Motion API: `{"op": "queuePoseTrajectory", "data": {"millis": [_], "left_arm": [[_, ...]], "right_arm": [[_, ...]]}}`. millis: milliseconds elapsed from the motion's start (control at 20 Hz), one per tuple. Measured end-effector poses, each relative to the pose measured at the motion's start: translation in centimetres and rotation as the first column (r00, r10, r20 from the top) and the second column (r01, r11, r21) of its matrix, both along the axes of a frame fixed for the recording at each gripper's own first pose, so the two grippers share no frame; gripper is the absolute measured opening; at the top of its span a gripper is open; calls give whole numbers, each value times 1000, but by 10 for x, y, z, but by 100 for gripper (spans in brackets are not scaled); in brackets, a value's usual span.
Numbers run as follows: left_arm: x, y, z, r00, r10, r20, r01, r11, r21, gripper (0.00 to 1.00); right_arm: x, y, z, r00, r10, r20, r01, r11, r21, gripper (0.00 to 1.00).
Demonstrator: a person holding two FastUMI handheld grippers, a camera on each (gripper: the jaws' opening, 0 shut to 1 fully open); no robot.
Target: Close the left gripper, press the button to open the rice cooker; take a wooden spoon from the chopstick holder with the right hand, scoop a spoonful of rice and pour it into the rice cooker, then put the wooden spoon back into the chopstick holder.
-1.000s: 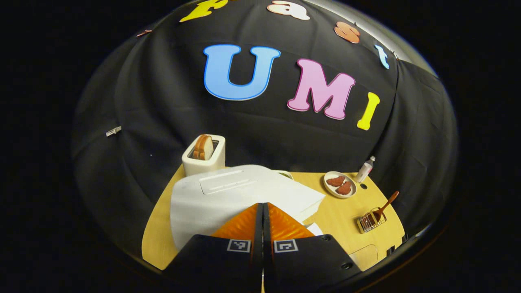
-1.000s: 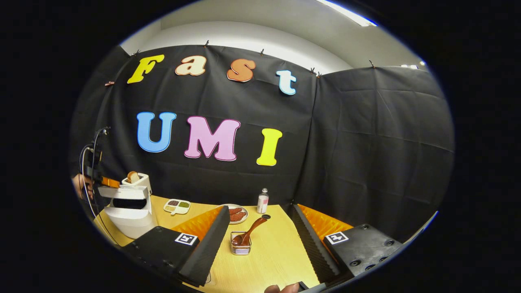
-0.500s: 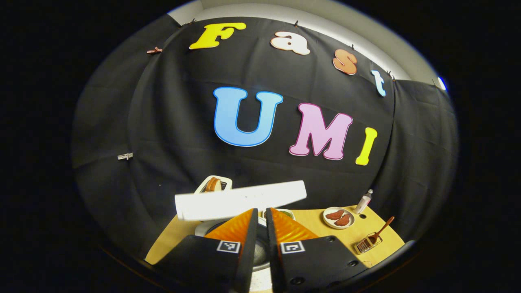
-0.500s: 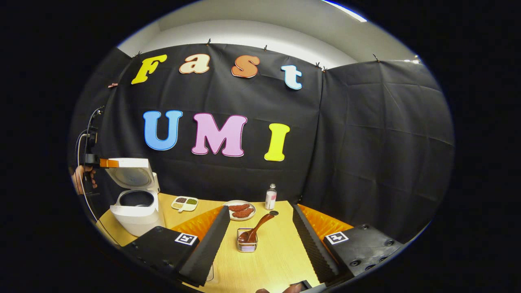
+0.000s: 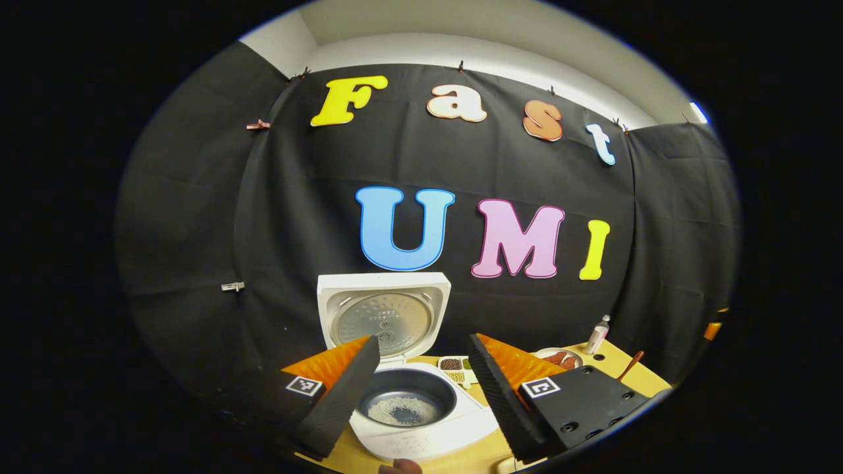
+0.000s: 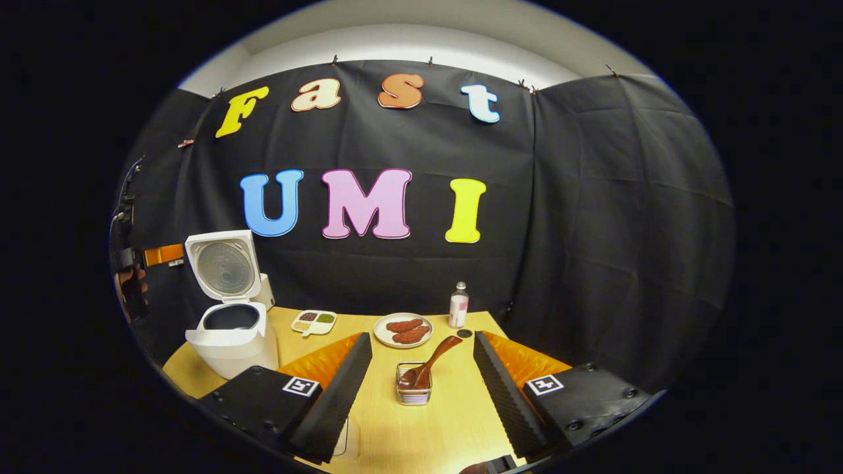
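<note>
The white rice cooker stands with its lid swung upright, and a little rice lies in its dark inner pot. My left gripper hangs open above and in front of the pot. In the right gripper view the rice cooker is at the table's left, with the left gripper held by a hand beside the lid. A wooden spoon leans in the wire chopstick holder. My right gripper is open, the holder lying between its fingers farther off.
A divided dish of grains, a plate with brown pieces and a small bottle stand along the back of the wooden table. A toaster sits behind the cooker. Black cloth walls close the table on the far and right sides.
The cooker's lid has swung from almost closed to fully upright. My left gripper has lifted back and opened. My right gripper has edged toward the chopstick holder.
</note>
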State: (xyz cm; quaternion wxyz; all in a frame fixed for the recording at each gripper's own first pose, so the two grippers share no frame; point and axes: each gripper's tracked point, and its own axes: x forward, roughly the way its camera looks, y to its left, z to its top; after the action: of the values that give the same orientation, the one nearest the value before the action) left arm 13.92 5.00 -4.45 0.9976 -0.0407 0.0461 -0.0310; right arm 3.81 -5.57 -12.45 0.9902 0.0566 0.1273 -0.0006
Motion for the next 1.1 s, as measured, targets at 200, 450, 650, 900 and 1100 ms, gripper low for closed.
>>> {"op": "queuePoseTrajectory", "data": {"millis": [200,450,650,900,1100], "left_arm": [[-40,-26,-7,999,31,-28,-33,997,-71,94],[-81,-43,-17,994,99,-51,-103,991,-80,94],[-104,-51,-39,986,141,-92,-147,987,-58,93],[-127,-51,-68,969,198,-151,-210,975,-69,93],[-138,-53,-90,960,219,-176,-231,972,-52,93]], "right_arm": [[33,-9,-45,999,40,-37,-36,995,95,98],[83,-25,-122,986,65,-153,-35,981,190,98],[122,-24,-174,972,101,-213,-44,965,259,93],[154,-11,-228,954,147,-262,-68,954,291,81],[173,-5,-248,953,159,-257,-77,950,303,67]]}}
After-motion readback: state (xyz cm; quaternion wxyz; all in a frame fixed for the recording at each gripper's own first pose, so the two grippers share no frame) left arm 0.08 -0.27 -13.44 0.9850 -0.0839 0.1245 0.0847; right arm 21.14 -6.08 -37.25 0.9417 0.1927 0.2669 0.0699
